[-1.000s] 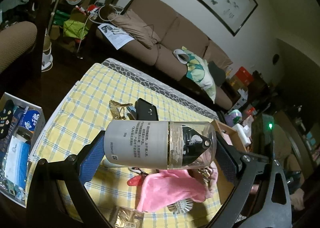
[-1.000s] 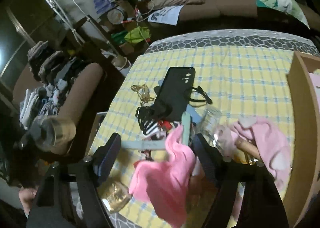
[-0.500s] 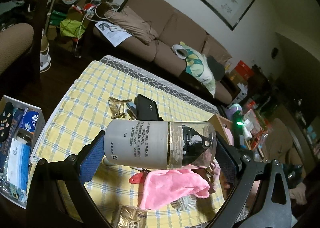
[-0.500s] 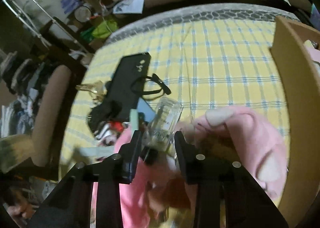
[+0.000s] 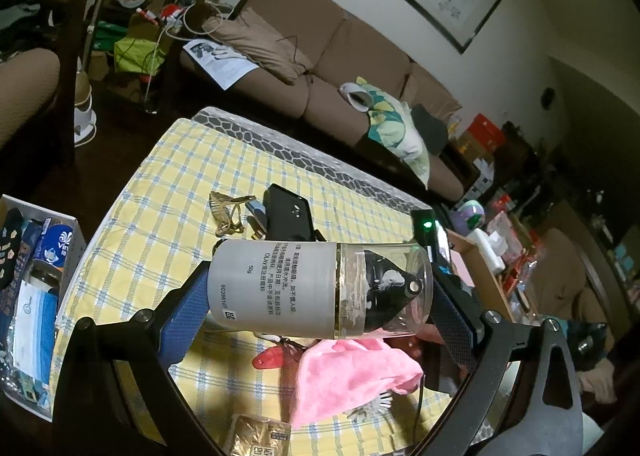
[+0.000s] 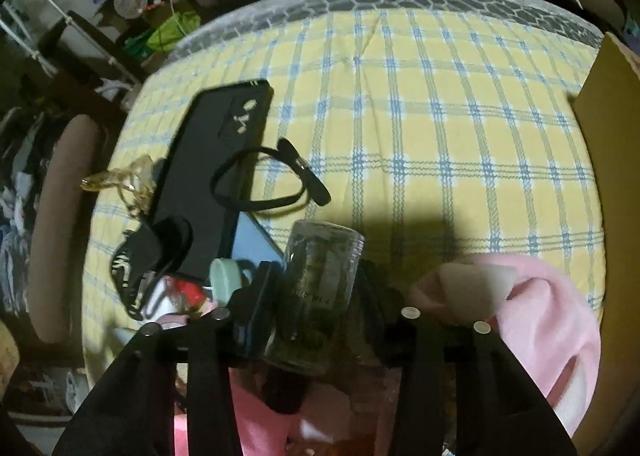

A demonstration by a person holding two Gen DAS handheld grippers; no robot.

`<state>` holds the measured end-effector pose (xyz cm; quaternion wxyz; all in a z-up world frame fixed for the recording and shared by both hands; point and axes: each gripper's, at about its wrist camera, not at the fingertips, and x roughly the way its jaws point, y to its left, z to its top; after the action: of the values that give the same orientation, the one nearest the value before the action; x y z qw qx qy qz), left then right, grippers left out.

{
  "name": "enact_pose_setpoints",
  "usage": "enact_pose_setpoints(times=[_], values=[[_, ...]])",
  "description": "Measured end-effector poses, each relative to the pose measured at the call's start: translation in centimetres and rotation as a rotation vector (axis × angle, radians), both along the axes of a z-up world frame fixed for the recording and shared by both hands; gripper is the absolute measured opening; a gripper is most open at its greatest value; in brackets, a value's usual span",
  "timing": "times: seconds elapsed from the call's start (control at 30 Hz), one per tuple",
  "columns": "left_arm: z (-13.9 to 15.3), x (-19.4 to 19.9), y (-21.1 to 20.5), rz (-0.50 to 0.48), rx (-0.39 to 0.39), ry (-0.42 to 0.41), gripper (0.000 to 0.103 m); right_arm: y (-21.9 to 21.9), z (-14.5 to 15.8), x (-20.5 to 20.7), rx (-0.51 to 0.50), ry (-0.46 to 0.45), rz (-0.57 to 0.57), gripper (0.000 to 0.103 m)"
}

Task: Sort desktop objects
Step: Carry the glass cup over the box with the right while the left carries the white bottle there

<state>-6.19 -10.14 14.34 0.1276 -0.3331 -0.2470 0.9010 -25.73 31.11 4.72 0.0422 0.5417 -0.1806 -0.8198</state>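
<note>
My left gripper [image 5: 320, 288] is shut on a white pump bottle [image 5: 276, 288] with a clear cap, held crosswise above the yellow plaid table [image 5: 168, 184]. In the right wrist view my right gripper [image 6: 318, 292] points steeply down at the table. A small clear glass jar [image 6: 324, 256] stands between its pads, which touch the jar's sides while the jaws are opening slightly. A pink cloth [image 6: 540, 316] lies right beside and under the jar. A black phone [image 6: 216, 176] and a black hair tie [image 6: 260, 184] lie just beyond it.
A wooden box [image 6: 608, 136] stands at the table's right edge. A white box [image 5: 36, 276] of packets sits to the left below the table. A gold clip [image 5: 228, 212], a red piece [image 5: 272, 360] and a foil packet [image 5: 260, 436] lie on the cloth.
My right gripper came down over the clutter and closed around the clear jar beside the pink cloth. The left gripper has stayed put with the white bottle.
</note>
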Motion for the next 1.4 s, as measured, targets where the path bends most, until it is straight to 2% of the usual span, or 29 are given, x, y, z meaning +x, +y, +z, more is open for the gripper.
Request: enact_pose_setpoints(times=[0.13, 0.37, 0.53, 0.67, 0.77, 0.87, 0.93, 1.1, 1.23, 1.4], values=[[0.2, 0.1, 0.7, -0.018, -0.008, 0.011, 0.099, 1.4, 3.0, 1.5, -0.069, 0.079, -0.019, 0.037], [1.6, 1.0, 4.1, -0.084, -0.023, 0.052, 0.099, 5.7, 12.2, 6.8, -0.156, 0.267, -0.016, 0.034], [3.5, 1.9, 8.9, -0.185, -0.045, 0.105, 0.099, 9.8, 17.9, 11.8, -0.133, 0.33, -0.003, 0.034], [4.7, 2.3, 16.0, -0.31, -0.1, 0.127, 0.099, 14.1, 20.4, 16.6, -0.062, 0.329, -0.004, 0.033], [5.1, 2.7, 22.3, -0.413, -0.137, 0.144, 0.099, 17.7, 20.8, 20.2, -0.013, 0.308, -0.025, 0.032], [4.9, 3.0, 29.3, -0.534, -0.221, 0.161, 0.099, 21.5, 20.1, 23.0, 0.019, 0.269, -0.053, 0.032], [4.3, 3.1, 34.6, -0.647, -0.291, 0.177, 0.099, 24.2, 19.2, 24.6, 0.024, 0.242, -0.08, 0.032], [2.7, 3.0, 43.6, -0.871, -0.458, 0.237, 0.099, 29.7, 16.4, 27.2, 0.013, 0.191, -0.126, 0.032], [1.4, 1.9, 47.5, -0.972, -0.538, 0.236, 0.099, 31.3, 15.1, 27.3, 0.031, 0.162, -0.1, 0.032], [-2.1, 0.5, 51.4, -1.096, -0.647, 0.195, 0.099, 31.2, 12.9, 25.3, 0.141, 0.045, 0.003, 0.032]])
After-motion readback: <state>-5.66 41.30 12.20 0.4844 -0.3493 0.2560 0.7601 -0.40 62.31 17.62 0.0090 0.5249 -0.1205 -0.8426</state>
